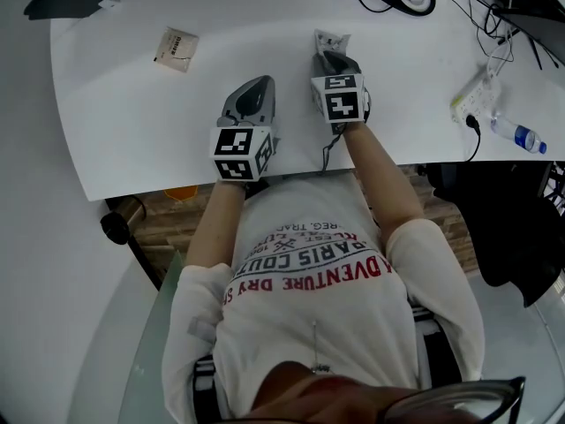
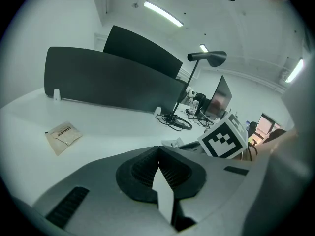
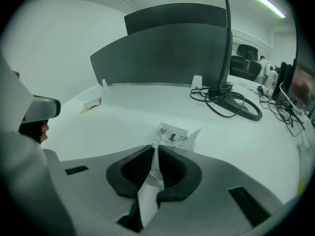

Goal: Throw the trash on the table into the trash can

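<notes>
Two scraps on the table (image 1: 132, 131): white printed wrapper (image 1: 331, 39) inward of the near edge, straight ahead of the person; tan packet (image 1: 176, 48) well apart from it, toward the left edge.
Right gripper (image 1: 334, 56): tilted nose-down onto the wrapper, probably to bring the tips low enough for a thin sheet lying flat on the table.
Right claw: nearly together, ribbed pads pinching a fold of the wrapper; rest of the sheet fanning out beyond the tips, resting on the table.
Left gripper (image 1: 261, 85): held low just beside the right one, well short of the packet; likely idle until the wrapper is dealt with.
Left claw: together at the tips, nothing between the pads; only bare table showing through the gap behind them.
Trash can: in no view.
Step in hand, as judged: wrapper gripped, not yet lifted.
Risk, as judged: flimsy paper and a shallow bite, so liable to slip or tear on the lift.
</notes>
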A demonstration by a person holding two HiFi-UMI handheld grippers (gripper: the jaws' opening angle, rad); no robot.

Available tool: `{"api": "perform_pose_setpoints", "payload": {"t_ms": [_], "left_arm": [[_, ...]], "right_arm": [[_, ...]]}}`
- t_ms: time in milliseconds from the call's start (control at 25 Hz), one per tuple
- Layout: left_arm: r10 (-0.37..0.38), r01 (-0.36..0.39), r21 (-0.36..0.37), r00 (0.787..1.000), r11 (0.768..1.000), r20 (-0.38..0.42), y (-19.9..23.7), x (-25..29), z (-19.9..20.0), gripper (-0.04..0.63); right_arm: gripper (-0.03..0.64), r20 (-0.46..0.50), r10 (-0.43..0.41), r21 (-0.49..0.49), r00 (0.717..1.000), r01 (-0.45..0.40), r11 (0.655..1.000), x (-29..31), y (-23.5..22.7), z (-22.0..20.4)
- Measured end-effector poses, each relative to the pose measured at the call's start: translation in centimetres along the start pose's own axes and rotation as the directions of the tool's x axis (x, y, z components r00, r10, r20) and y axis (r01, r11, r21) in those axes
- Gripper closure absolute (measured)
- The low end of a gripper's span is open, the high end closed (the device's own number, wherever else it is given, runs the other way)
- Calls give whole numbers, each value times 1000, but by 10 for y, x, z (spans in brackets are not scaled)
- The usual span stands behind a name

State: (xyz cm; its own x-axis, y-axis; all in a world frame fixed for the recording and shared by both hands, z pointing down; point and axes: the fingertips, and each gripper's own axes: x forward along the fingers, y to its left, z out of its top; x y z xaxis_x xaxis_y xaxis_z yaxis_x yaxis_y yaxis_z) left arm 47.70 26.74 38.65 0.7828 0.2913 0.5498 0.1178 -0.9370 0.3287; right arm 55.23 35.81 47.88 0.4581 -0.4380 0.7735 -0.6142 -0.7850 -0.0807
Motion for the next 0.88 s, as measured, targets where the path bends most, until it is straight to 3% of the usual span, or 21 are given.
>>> {"api": "perform_pose_setpoints", "payload": {"t_ms": [40, 160, 360, 560, 720, 800, 880], "left_arm": [[-4, 4, 0, 1000, 1000, 0, -2, 0, 0, 572], [-15, 15, 0, 1000, 1000, -1, -6, -2, 0, 572], [-10, 10, -7, 1000, 1000, 24, 0, -20, 1, 572], [138, -130, -74, 983, 989, 118, 39, -71, 4, 572], [305, -276, -172, 937, 946, 173, 91, -159, -14, 572], [406, -358, -240, 894, 902, 190, 125, -213, -30, 572], [505, -434, -316, 840, 844, 196, 157, -269, -51, 572]], "right_arm": [[570, -7, -3, -30, 1000, 3, 1000, 0, 2, 0], [577, -24, -11, -104, 1000, 8, 995, -2, 6, -1], [578, 44, 57, -108, 997, -52, 993, -22, 38, 9], [578, 71, 207, -211, 976, -188, 959, -28, 111, 40], [578, 65, 337, -352, 939, -295, 889, -37, 216, 58], [578, 45, 406, -426, 913, -350, 835, -41, 281, 63], [578, 18, 469, -498, 883, -398, 770, -46, 348, 62]]}}
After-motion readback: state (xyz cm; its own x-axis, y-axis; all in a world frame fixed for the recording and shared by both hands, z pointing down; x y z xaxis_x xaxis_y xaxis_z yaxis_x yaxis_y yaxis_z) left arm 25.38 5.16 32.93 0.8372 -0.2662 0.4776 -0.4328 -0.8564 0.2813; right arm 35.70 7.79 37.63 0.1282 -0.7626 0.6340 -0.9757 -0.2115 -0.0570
